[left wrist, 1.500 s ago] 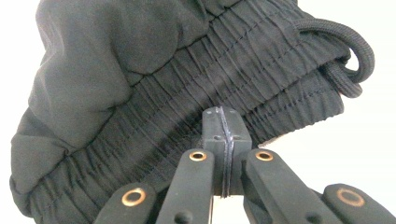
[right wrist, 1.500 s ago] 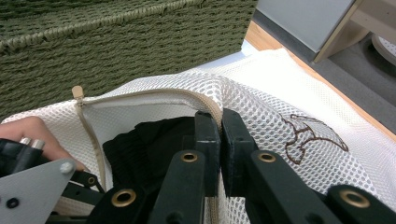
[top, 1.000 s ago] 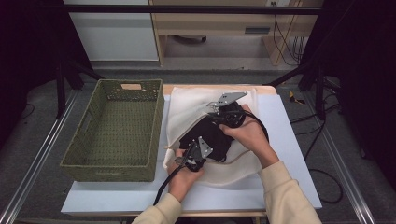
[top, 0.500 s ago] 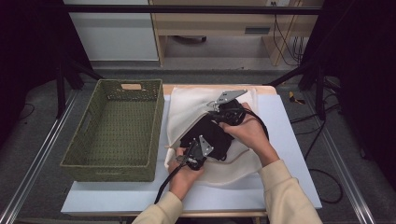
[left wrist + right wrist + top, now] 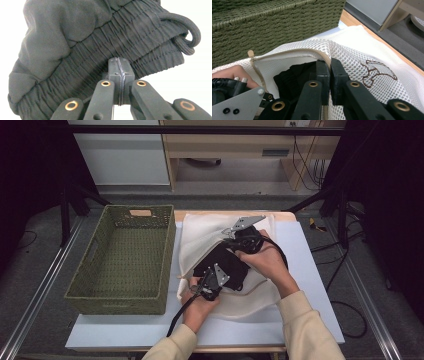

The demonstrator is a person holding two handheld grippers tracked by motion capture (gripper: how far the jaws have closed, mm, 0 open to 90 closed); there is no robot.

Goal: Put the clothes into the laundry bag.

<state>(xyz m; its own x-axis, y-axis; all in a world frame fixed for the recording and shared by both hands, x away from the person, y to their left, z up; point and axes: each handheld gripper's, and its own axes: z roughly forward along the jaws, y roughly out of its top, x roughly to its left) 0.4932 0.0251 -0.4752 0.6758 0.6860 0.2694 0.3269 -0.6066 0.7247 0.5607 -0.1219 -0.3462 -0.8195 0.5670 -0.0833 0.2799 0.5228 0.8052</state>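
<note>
A: Pinching the waistband of the black garment (image 5: pixel 82 47), my left gripper (image 5: pixel 119 72) holds it just ahead of its pressed-together jaws.

B: And the right?

A: My right gripper (image 5: pixel 330 67) clamps the zipper edge of the mesh bag (image 5: pixel 372 57); the garment lies just left, inside the opening.

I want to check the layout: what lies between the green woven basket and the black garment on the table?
In the high view, the white mesh laundry bag lies between the basket and the black garment, its side spreading toward the basket.
</note>
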